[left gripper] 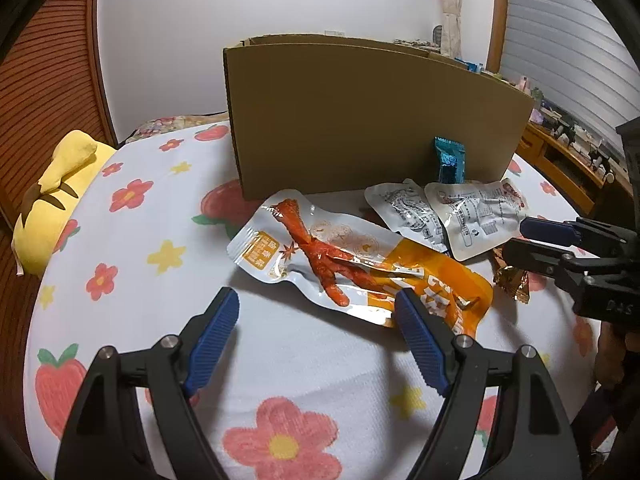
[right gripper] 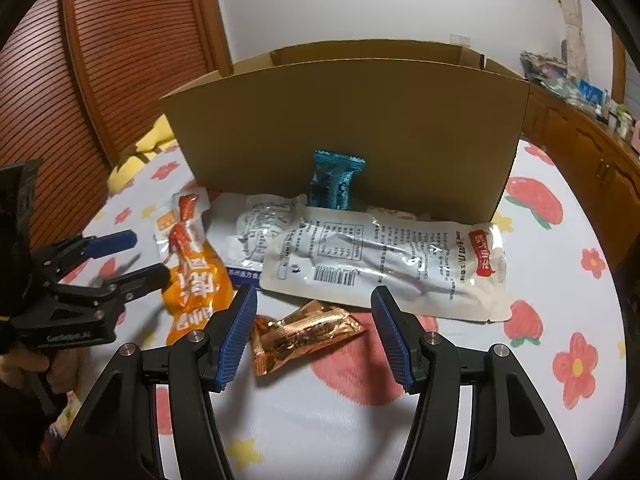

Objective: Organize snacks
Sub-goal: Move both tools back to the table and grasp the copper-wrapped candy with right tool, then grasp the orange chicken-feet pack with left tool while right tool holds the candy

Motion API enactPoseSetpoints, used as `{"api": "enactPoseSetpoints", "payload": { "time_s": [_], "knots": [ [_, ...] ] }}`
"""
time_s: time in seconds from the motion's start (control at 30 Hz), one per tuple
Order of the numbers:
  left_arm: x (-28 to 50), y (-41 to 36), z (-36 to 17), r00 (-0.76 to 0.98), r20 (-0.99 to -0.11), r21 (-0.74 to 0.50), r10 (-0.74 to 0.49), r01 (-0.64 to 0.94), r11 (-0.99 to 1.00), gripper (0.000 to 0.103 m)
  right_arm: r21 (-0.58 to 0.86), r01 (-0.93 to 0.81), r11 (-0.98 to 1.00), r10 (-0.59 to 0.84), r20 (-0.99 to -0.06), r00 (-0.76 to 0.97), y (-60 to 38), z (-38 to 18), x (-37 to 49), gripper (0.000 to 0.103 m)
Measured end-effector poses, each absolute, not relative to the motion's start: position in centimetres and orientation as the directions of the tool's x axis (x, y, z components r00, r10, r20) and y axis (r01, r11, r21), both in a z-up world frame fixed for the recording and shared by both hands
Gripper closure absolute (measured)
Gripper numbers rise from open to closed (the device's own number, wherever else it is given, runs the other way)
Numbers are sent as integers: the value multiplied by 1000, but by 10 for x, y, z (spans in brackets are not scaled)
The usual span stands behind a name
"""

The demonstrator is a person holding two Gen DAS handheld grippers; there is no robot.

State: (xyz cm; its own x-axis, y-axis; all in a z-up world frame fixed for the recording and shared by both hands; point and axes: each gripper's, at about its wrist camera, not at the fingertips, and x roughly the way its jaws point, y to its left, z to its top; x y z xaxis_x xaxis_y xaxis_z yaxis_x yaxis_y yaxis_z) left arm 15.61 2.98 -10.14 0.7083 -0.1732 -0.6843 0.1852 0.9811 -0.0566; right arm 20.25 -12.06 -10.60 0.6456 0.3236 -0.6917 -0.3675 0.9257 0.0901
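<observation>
Right tongs [right gripper: 314, 334], blades apart and empty, straddle the gold candy wrapper [right gripper: 306, 334] at lower centre; I'd close squarely across its middle. Left tongs [left gripper: 318, 340], also apart and empty, sit low before the orange chicken-foot pack [left gripper: 356, 266]. White pouches [right gripper: 384, 266] crowd behind; the cardboard box [right gripper: 352, 136] stands upper centre on the bed [right gripper: 560, 420].

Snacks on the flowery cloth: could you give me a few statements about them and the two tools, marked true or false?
1. The teal packet leans upright against the cardboard box. True.
2. The right tool is clamped on the gold wrapper. False: the wrapper lies between its open fingers, not squeezed.
3. The orange chicken-foot pouch is inside the box. False: it lies on the cloth in front.
4. The left tool holds nothing. True.
</observation>
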Motion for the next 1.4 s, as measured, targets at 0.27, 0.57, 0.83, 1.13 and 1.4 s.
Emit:
{"api": "enactPoseSetpoints", "payload": {
  "time_s": [0.27,0.57,0.83,1.13,1.4],
  "knots": [
    [154,28,-101,715,-678,-44,-169,191,981,22,60,-361,931,284,-740,610,-127,-119,199,42],
    [154,28,-101,713,-681,-47,-168,187,981,22,61,-394,917,305,-743,595,-125,-121,197,55],
    [157,18,-92,708,-672,-108,-217,196,975,22,-9,-418,908,276,-737,616,-113,-126,191,71],
    [172,-25,-76,718,-666,-20,-203,254,967,22,-24,-416,909,267,-734,625,-110,-128,191,71],
    [192,-33,-89,681,-724,59,-105,214,975,22,-42,-414,909,254,-732,632,-107,-128,191,70]
  ]
}}
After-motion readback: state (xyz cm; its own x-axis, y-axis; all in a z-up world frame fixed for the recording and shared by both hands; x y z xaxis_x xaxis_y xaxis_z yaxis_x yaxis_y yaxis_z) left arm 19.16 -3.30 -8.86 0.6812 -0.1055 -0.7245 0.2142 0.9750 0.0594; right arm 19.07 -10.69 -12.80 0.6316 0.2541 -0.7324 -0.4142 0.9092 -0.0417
